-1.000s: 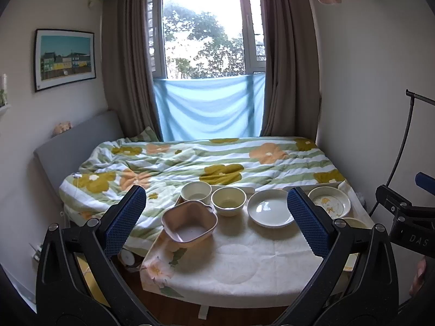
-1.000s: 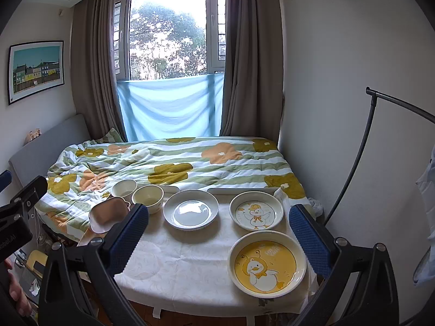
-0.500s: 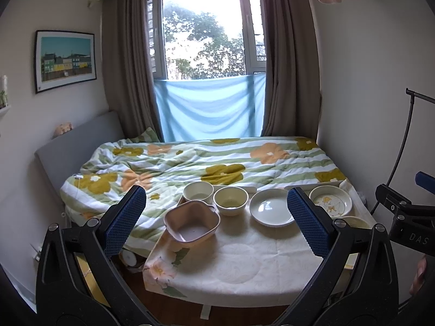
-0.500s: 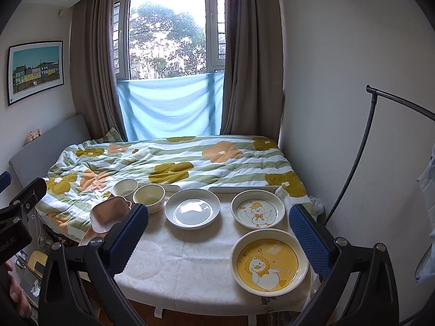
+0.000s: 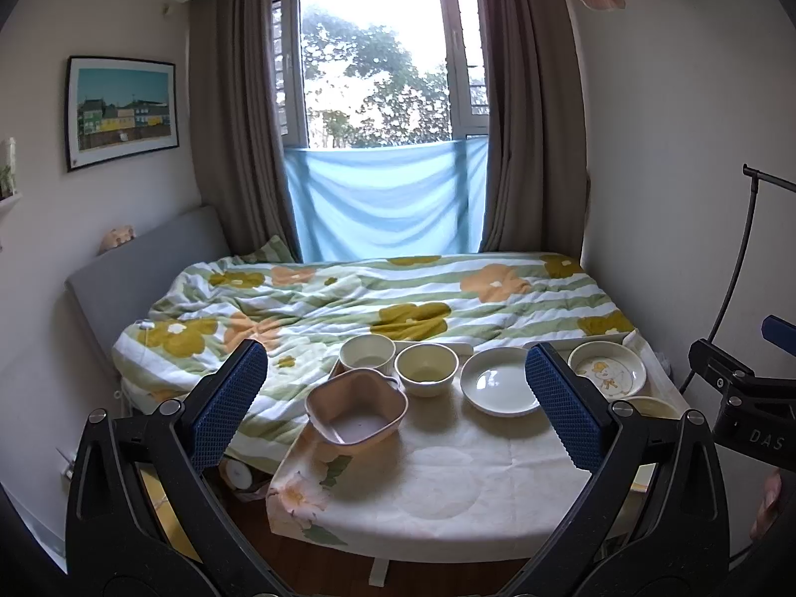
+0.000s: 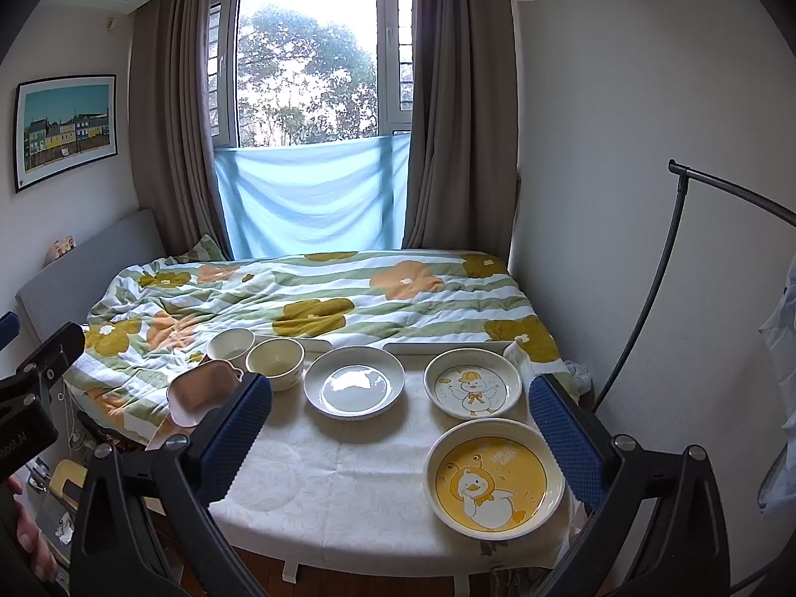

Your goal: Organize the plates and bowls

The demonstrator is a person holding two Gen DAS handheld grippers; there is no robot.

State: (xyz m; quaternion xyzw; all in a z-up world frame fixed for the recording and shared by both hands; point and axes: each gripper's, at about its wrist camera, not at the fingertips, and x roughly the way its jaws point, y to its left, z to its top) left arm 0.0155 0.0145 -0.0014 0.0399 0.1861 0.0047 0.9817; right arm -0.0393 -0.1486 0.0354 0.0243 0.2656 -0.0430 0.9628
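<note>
Nothing looks sorted yet. On the table (image 6: pixel 318 472) the dishes lie singly: a pink bowl (image 5: pixel 355 413) at the left edge, two cream bowls behind it, the left one (image 5: pixel 367 352) just beside the right one (image 5: pixel 426 368), then a white plate (image 6: pixel 354 381), a small duck plate (image 6: pixel 472 384) and a yellow duck plate (image 6: pixel 493 478) nearest the right side. No dish sits on another (the two cream bowls nearly touch). The left gripper (image 5: pixel 395 400) and the right gripper (image 6: pixel 400 435) both hang back from the table, jaws spread wide, holding nothing. By my judgement, all the stacking remains to be done.
</note>
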